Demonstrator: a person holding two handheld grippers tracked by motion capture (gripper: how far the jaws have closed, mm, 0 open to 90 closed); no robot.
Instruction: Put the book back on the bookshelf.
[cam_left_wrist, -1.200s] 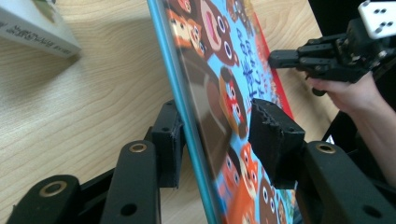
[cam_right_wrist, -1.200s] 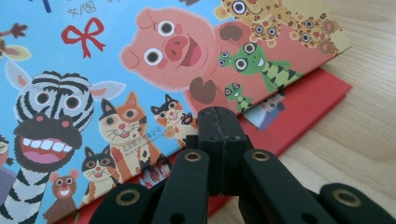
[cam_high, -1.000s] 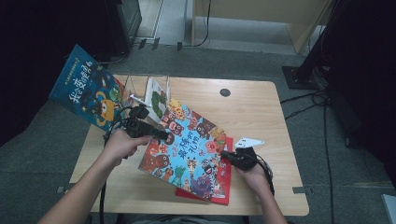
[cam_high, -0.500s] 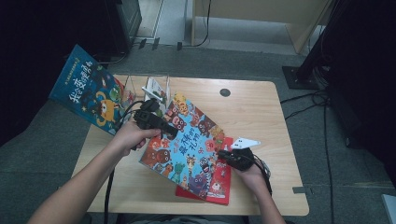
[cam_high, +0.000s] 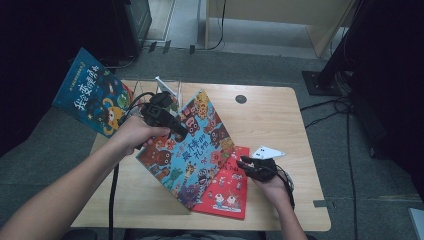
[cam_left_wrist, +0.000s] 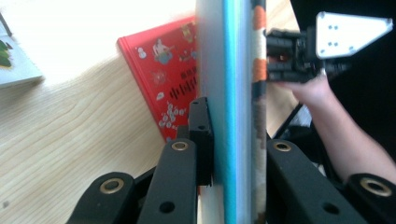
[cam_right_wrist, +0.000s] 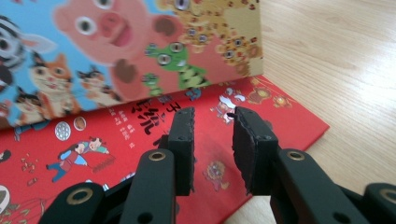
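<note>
Wooden desk (cam_high: 280, 120): left gripper (cam_high: 176, 131) jaws, just closing, clamp the tilted animal book (cam_high: 192, 150); right gripper (cam_high: 246, 164) jaws, just opening, stand empty over the red book (cam_high: 227, 187).

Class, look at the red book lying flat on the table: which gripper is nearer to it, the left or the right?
Right. The right gripper hovers just over the red book, jaws open. The left gripper is farther off, clamping the raised animal book.
</note>
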